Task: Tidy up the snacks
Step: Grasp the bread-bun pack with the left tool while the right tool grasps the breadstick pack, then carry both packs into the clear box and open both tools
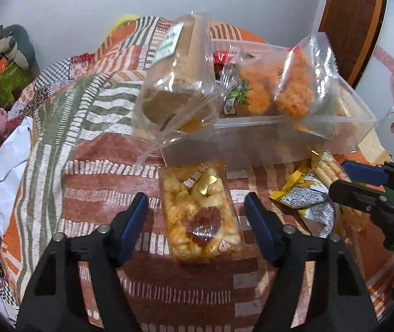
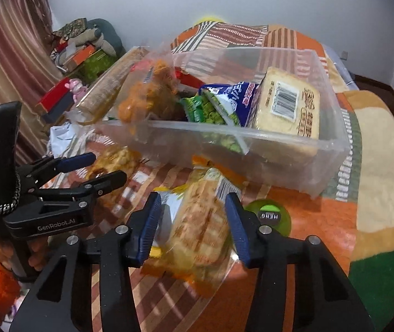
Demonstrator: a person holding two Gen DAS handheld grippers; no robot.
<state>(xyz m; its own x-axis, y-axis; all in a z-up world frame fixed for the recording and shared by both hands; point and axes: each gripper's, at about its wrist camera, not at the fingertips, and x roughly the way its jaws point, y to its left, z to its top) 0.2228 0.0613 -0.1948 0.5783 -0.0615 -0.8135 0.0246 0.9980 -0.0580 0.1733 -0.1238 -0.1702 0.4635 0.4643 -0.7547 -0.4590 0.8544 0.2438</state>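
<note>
A clear plastic bin (image 2: 293, 166) is sitting in the upper middle of the right wrist view on the patchwork-covered table (image 2: 335, 238), holding a yellow barcoded packet (image 2: 288, 105), a blue-and-white bag (image 2: 230, 94), a green pea snack (image 2: 210, 110) and orange fried snacks (image 2: 152, 91). A long clear-wrapped cake packet (image 1: 174, 83) is leaning over the bin's left rim. Below the bin, a packet of grilled-looking biscuits (image 2: 199, 235) is lying between the spread fingers of the right hand-held gripper (image 2: 194, 224), which is standing open around it; contact is unclear. In the left wrist view, the left hand-held gripper (image 1: 197, 221) is also gaping open, straddling a packet of yellow puffs (image 1: 199, 213) at lower centre without touching it. A green round lid (image 2: 274, 215) is lying just right of the biscuits.
</note>
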